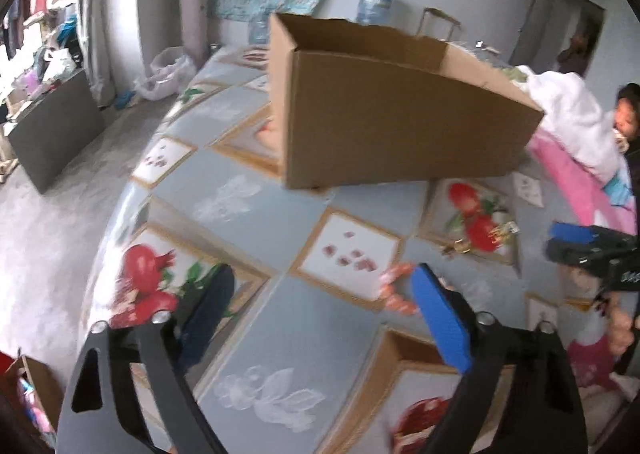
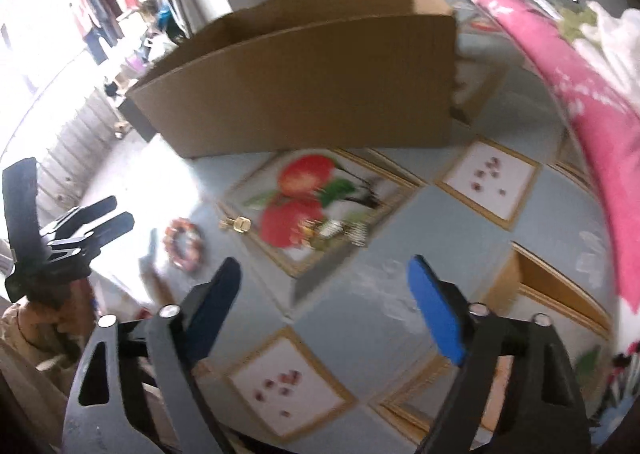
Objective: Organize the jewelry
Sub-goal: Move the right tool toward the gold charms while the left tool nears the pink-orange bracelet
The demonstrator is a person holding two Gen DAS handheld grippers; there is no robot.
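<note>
An open cardboard box (image 1: pixel 384 109) stands on the patterned table; it also shows in the right wrist view (image 2: pixel 304 93). A coral bead bracelet (image 2: pixel 185 245) lies on the table left of my right gripper; it also shows in the left wrist view (image 1: pixel 396 288), just beside my left gripper's right finger. A small gold piece (image 2: pixel 239 224) and a gold and silver jewelry cluster (image 2: pixel 340 232) lie on the fruit picture; the cluster also shows in the left wrist view (image 1: pixel 502 233). My left gripper (image 1: pixel 324 294) is open and empty. My right gripper (image 2: pixel 324 286) is open and empty above the table.
A pink blanket (image 2: pixel 592 101) and white cloth (image 1: pixel 568 113) lie along the table's right side. A person (image 1: pixel 628 121) sits at the far right. The table's left edge drops to a grey floor with a dark board (image 1: pixel 56 125) and clutter.
</note>
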